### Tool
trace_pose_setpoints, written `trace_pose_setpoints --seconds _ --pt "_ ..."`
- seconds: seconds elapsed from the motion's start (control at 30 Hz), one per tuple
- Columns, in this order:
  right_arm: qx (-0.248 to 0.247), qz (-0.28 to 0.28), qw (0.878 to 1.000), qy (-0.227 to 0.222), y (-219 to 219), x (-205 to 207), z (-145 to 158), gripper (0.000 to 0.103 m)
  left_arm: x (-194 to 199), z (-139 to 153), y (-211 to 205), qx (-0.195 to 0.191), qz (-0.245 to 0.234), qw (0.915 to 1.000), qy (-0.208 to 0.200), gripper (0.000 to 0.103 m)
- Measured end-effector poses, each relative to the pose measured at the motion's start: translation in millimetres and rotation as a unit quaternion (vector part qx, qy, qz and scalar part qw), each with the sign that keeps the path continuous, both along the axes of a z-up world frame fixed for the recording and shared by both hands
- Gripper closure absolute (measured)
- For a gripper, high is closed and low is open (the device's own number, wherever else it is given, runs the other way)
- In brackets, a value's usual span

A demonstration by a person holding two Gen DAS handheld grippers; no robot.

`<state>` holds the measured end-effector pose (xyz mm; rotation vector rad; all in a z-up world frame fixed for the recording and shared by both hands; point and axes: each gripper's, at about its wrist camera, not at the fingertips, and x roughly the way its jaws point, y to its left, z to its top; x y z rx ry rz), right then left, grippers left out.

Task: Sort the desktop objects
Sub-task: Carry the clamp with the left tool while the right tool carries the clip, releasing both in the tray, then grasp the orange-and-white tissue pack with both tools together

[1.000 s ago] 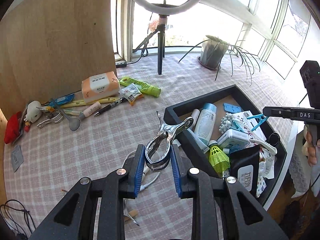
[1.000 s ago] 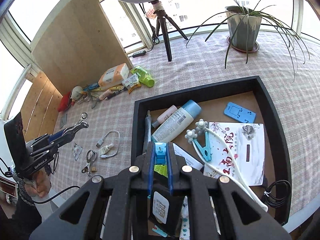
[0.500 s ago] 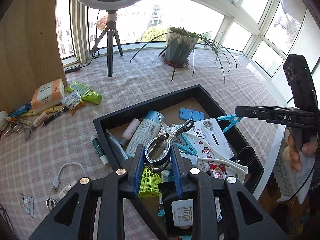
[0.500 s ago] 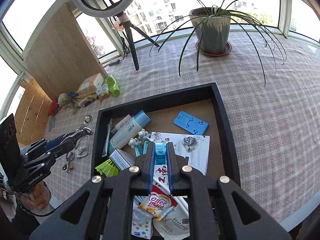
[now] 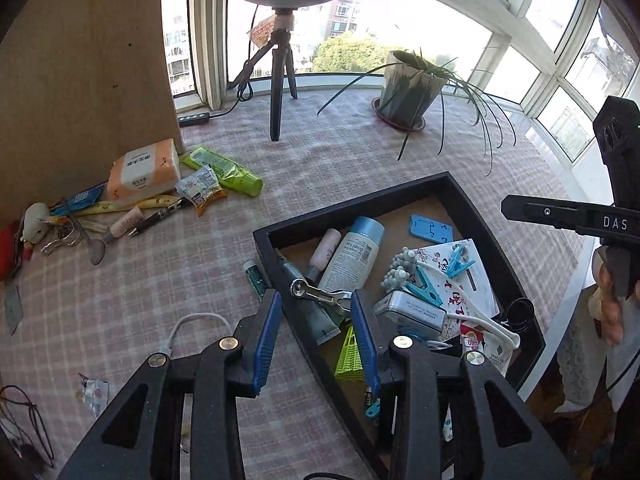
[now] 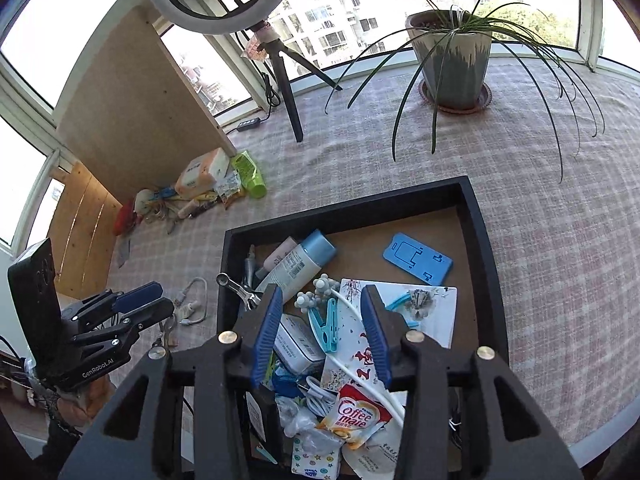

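A black tray (image 5: pixel 360 200) (image 6: pixel 476 216) on the checked cloth holds a blue-capped bottle (image 5: pixel 352 254) (image 6: pixel 300 264), clothes pegs, a tin, packets and a blue phone stand (image 6: pixel 418 258). My left gripper (image 5: pixel 316 320) is open over the tray's left corner. A metal clamp (image 5: pixel 320 294) (image 6: pixel 236 288) lies loose between its fingers, resting on the tray edge. My right gripper (image 6: pixel 324 332) is open and empty above the tray's contents. A blue peg (image 6: pixel 328 326) lies below it.
A pile of loose items lies at the far left by the wooden board: a tissue pack (image 5: pixel 144 168), a green packet (image 5: pixel 224 170), a pen, spoon and tubes. A white cable (image 5: pixel 192 328) lies near the tray. A ring-light tripod (image 5: pixel 280 92) and potted plant (image 5: pixel 412 88) stand behind.
My left gripper opened and the metal clamp dropped onto the tray's corner. My right gripper opened and let go of the blue peg, which now lies in the tray.
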<state>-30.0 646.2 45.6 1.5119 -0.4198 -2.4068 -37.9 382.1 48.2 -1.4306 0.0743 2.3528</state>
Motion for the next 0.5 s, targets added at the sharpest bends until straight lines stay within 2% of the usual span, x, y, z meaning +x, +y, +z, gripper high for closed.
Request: trace_pose_setpoints --seconds 0.07,0.2,0.4,0.5 --pt "0.003 0.011 1.000 0.010 -16.4 -10.3 10.9 0.050 -9.2 6.6 -17.3 -0.010 0.013 0.9999 0.005 0.068" --pt "0.004 0.039 0.999 0.022 -55.4 -39.6 26.4 0.048 -34.9 15.0 -55.2 -0.023 0.042 0.9989 0.007 0.066" --pt "-0.003 0.078 0.997 0.020 -123.1 -101.4 27.6 0.047 -90.8 11.0 -117.2 -0.008 0.100 0.9948 -0.013 0.053" --pt "-0.009 0.092 0.996 0.012 -156.0 -135.6 18.3 0.044 -124.2 -1.8 -142.8 -0.003 0.128 0.9916 -0.021 0.038"
